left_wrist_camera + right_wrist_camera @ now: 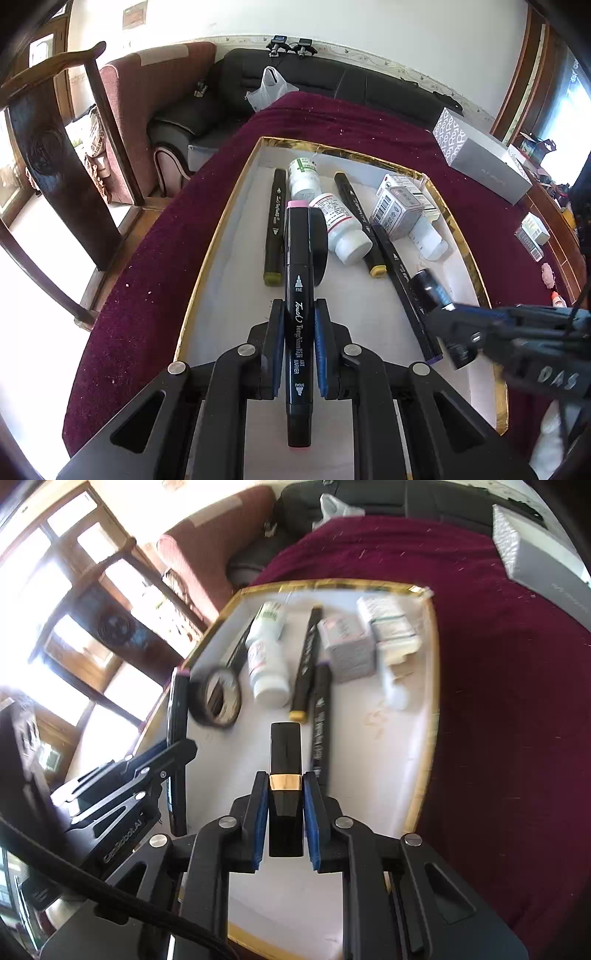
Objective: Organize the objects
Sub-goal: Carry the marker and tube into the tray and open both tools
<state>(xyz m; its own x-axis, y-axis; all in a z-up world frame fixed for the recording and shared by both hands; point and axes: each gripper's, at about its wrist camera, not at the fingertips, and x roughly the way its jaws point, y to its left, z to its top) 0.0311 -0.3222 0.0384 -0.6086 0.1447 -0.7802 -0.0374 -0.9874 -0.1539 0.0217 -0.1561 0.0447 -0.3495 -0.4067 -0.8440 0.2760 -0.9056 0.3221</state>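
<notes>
While clamped, claws (299, 325) (285, 794) grip marker (298, 295), lipstick (285, 771).

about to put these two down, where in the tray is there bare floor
Bare patches: the near end of the tray, in front of both hand-held grippers, and the strip between the purple-capped marker and the right gold rim. Crowded: the far end, where the bottles, boxes, markers and tape roll lie.

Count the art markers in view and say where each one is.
4. One pink-capped marker is clamped in the left tool. Three lie in the gold-rimmed tray: olive-tipped at left, yellow-tipped in the middle, purple-tipped at right. Others may hide under the boxes.
</notes>
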